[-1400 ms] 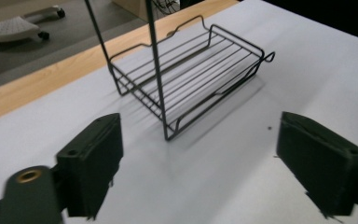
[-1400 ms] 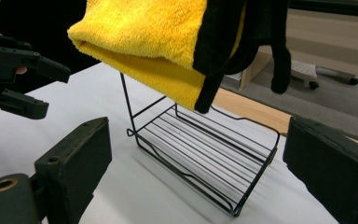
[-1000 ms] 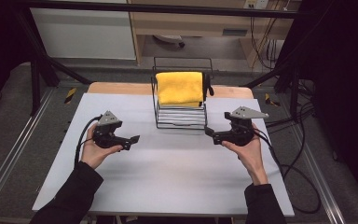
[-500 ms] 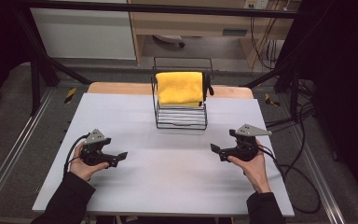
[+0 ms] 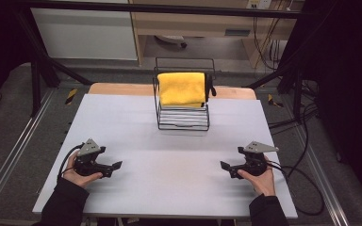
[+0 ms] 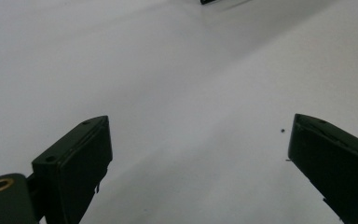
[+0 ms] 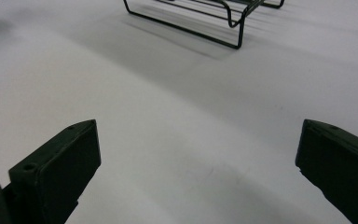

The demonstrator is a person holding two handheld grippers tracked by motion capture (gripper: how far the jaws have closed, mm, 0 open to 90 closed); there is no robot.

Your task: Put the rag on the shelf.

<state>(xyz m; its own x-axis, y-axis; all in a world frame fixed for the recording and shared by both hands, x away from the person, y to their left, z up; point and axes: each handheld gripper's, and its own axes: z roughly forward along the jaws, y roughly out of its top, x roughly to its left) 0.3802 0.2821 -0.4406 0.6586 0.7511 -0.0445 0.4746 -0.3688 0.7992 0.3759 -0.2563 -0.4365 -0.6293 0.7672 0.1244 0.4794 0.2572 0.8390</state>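
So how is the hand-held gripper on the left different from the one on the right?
The left hand-held gripper sits near the table's left edge and points right; the right hand-held gripper sits near the right edge and points left, so they face each other. The left one's grey plate tilts up steeply; the right one's lies flatter. Both are black, open, holding nothing, and low over the white table.

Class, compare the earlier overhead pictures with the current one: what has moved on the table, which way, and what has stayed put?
Both hands drew back from the black wire rack toward the table's near edge. The left gripper ended near the left corner, the right gripper near the right. Both are open and empty; nothing was grasped or released. The rack and the folded yellow cloth draped over it stayed put.
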